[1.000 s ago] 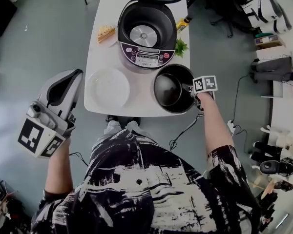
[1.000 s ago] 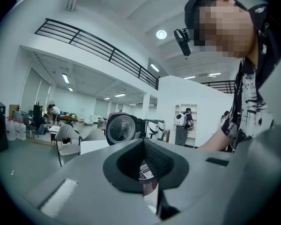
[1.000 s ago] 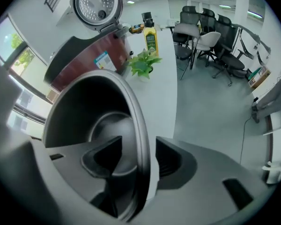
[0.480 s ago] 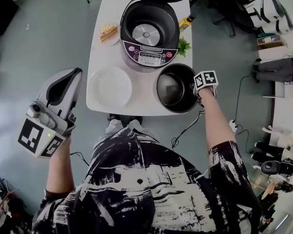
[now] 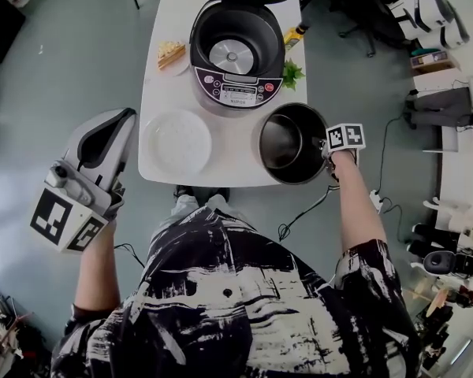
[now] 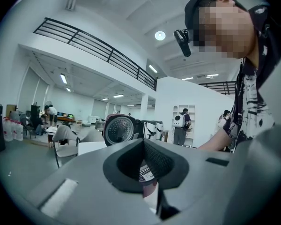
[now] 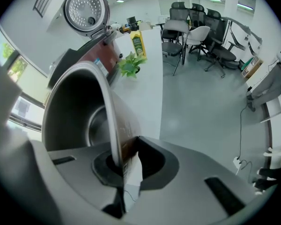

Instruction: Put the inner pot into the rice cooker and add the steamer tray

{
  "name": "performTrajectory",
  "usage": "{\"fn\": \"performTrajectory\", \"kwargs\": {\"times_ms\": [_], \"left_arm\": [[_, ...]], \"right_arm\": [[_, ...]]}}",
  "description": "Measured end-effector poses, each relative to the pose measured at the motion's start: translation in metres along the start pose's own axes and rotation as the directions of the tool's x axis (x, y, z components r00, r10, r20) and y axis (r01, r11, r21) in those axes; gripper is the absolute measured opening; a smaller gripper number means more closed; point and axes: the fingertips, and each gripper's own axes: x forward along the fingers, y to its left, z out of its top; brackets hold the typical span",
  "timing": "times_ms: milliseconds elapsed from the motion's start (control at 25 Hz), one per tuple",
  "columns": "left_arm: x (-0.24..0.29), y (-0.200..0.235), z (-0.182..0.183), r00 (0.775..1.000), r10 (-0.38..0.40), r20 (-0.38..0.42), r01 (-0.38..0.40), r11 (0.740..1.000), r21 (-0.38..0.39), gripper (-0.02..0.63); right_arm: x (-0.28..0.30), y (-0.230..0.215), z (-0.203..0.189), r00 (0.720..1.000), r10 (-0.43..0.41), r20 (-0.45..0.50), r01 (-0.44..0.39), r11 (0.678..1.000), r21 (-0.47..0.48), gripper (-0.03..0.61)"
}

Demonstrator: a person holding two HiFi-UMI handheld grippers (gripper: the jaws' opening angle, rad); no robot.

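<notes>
Inner pot (image 5: 288,142) is being pinched at its 3 o'clock rim by the right gripper (image 5: 322,146), jaws pressing on it, at 5 o'clock from the open rice cooker (image 5: 236,93). Carrying it toward 11 o'clock is probably calling for a level rim and a centred descent. Left gripper (image 5: 118,128) is idling, jaws together.

Right gripper (image 5: 323,146): jaws, apart a second ago, now clamped on pot rim.
Inner pot (image 5: 284,142): shifted slightly rightward.
</notes>
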Motion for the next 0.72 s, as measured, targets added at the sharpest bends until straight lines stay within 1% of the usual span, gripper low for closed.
{"fn": "performTrajectory", "kwargs": {"times_ms": [160,360,440,600,720], "left_arm": [[0.005,-0.001,0.001,1.0,-0.022,0.014,0.022,1.0,-0.004,0.005],[0.008,-0.002,0.006,0.997,-0.062,0.045,0.063,0.998,-0.02,0.005],[0.009,-0.001,0.009,0.996,-0.073,0.058,0.075,0.997,-0.026,0.005],[0.004,0.006,0.012,0.993,-0.079,0.088,0.082,0.996,-0.035,0.005],[-0.006,0.012,0.014,0.993,-0.068,0.099,0.072,0.997,-0.041,0.005]], "right_arm": [[-0.038,-0.002,0.002,1.0,0.009,0.03,-0.008,1.0,-0.021,0.006],[-0.114,0.011,0.023,0.996,0.056,0.073,-0.053,0.997,-0.049,0.006],[-0.148,0.02,0.042,0.992,0.07,0.101,-0.064,0.996,-0.06,0.006],[-0.206,0.042,0.098,0.979,0.083,0.185,-0.065,0.993,-0.102,0.006],[-0.23,0.072,0.145,0.96,0.134,0.247,-0.107,0.987,-0.118,0.006]]}}
